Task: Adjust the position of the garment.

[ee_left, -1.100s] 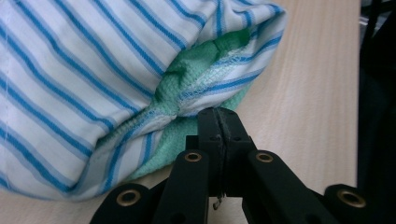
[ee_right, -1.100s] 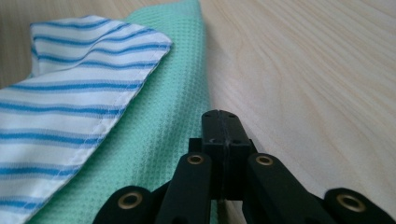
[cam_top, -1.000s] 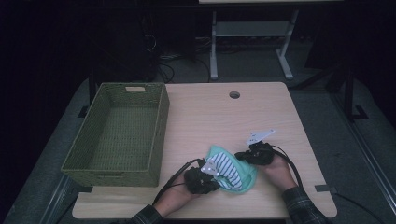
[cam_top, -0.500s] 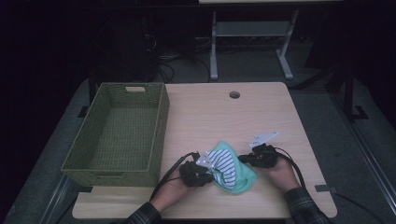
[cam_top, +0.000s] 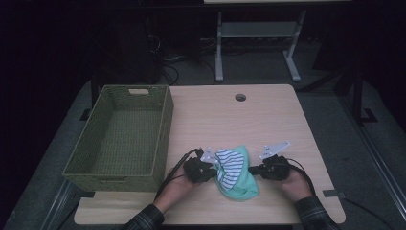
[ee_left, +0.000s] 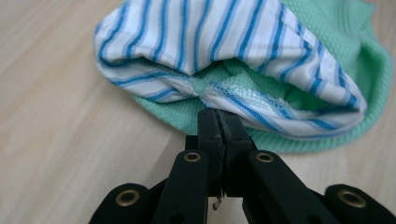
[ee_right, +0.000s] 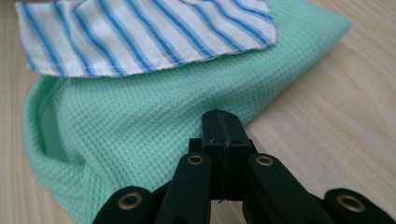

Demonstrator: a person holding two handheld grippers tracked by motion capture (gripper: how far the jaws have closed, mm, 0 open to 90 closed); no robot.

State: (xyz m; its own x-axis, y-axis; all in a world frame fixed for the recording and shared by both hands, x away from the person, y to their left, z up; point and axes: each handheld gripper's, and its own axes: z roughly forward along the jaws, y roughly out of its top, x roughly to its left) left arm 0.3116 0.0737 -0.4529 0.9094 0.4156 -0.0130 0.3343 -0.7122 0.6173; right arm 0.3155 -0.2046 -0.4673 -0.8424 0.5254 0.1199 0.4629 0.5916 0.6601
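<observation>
On the pale wooden table, right of the green woven basket, the left gripper is pinching the hem of the mint waffle-knit cloth with its blue-striped white lining; the right gripper is clamping its green edge. To fold it cleanly, both grips should be moving evenly, with the edges lining up.

Both grippers, left gripper and right gripper, are black with brass-ringed pivot screws, grey three-cornered top plates and trailing black cables; the person wears dark plaid sleeves.
</observation>
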